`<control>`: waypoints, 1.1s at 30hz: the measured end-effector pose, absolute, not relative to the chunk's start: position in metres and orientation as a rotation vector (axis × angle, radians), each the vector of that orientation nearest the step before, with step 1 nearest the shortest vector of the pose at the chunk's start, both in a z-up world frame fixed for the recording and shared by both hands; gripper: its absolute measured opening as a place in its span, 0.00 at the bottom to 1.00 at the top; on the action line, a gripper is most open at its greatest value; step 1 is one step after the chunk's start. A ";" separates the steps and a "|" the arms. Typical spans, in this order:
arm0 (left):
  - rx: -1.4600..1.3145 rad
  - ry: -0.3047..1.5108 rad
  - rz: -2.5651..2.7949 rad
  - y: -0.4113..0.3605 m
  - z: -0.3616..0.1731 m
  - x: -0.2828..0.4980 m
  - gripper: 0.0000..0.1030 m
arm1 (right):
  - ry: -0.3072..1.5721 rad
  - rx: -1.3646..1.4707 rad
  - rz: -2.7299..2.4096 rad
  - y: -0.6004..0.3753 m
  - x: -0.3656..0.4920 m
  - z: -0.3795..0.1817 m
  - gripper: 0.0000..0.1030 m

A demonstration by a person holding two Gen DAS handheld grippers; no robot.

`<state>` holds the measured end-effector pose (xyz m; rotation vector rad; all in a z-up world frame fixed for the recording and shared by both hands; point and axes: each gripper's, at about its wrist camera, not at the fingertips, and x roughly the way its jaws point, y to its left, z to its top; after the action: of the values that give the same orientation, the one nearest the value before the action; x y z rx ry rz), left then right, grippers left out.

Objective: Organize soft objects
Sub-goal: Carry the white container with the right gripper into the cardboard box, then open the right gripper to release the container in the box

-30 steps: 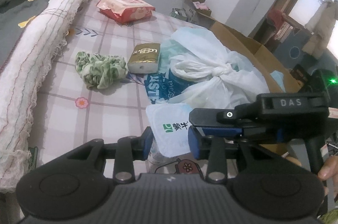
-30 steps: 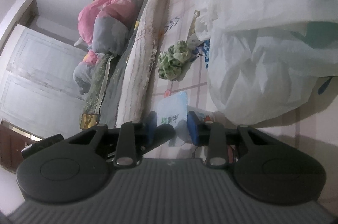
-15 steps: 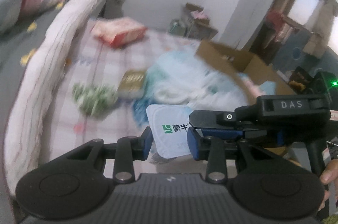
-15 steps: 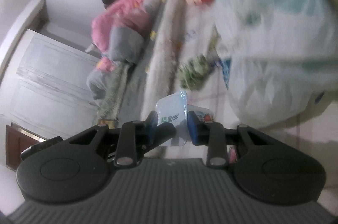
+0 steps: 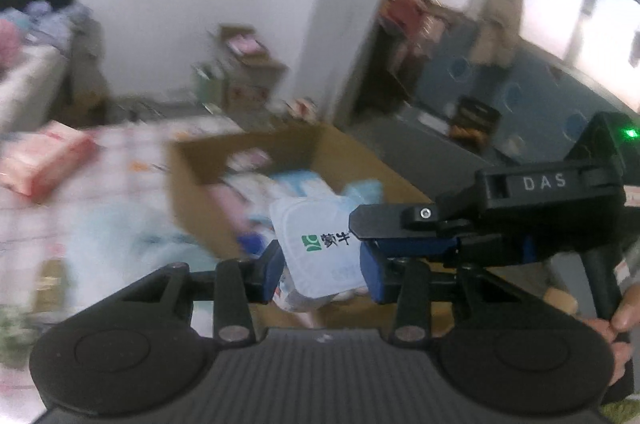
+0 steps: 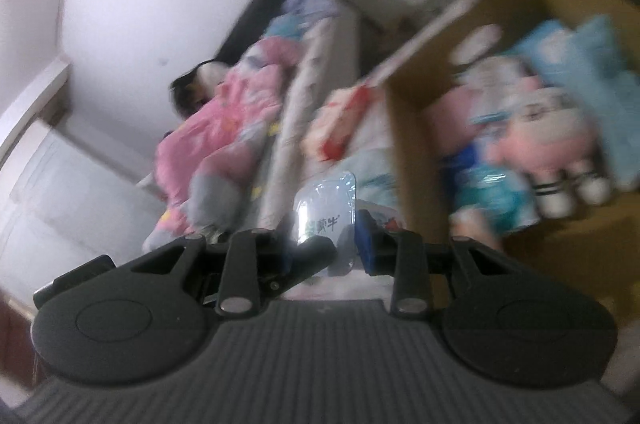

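Note:
A soft white pouch [image 5: 320, 236] with a green logo hangs in the air between both grippers. My left gripper [image 5: 320, 268] has its blue pads against the pouch's two sides, and its jaws are opening. From the right, my right gripper [image 5: 358, 236] is shut on the pouch's edge. In the right wrist view the pouch [image 6: 326, 203] stands up between my right gripper's [image 6: 326, 248] pads, with the left gripper's black finger beside it. Just beyond lies an open cardboard box [image 5: 192, 175] [image 6: 412, 151] holding plush toys [image 6: 540, 143] and a blue cushion [image 6: 592, 63]. Both views are motion-blurred.
A pink pack [image 5: 44, 159] and a pale plastic bag [image 5: 120, 236] lie on the bed left of the box. A person under a pink quilt [image 6: 224, 119] lies at the bed's far side. A hand [image 5: 616, 320] holds the right gripper's handle. Shelves and a window stand behind.
Both grippers have lifted the pouch off the bed and swung it right, so the cardboard box now lies right behind it. The left jaws stand slightly wider.

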<state>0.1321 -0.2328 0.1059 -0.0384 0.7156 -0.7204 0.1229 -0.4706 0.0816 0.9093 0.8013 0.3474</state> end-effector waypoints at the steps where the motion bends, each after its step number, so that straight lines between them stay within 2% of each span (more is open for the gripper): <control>1: -0.036 0.750 -0.739 -0.246 0.099 0.137 0.41 | 0.826 0.920 0.320 -0.481 0.123 0.074 0.30; 10: -0.038 1.027 -0.788 -0.297 0.029 0.170 0.40 | 1.071 0.912 0.206 -0.515 0.136 0.005 0.30; 11: -0.025 1.025 -0.777 -0.299 0.026 0.170 0.36 | 1.094 0.901 0.206 -0.516 0.139 0.002 0.30; 19: 0.083 0.996 -0.771 -0.306 0.028 0.162 0.37 | 1.180 0.775 0.186 -0.505 0.157 -0.003 0.31; 23: 0.075 0.977 -0.780 -0.300 0.034 0.161 0.48 | 1.159 0.765 0.178 -0.509 0.157 0.003 0.32; 27: 0.088 0.924 -0.780 -0.293 0.047 0.154 0.52 | 1.137 0.767 0.166 -0.514 0.154 0.011 0.34; 33: 0.081 0.826 -0.765 -0.264 0.070 0.135 0.67 | 1.062 0.757 0.202 -0.503 0.144 0.033 0.40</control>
<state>0.1353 -0.2644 0.0696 0.0814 0.8264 -0.7649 0.1442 -0.5032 0.0327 0.7567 1.0615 0.2022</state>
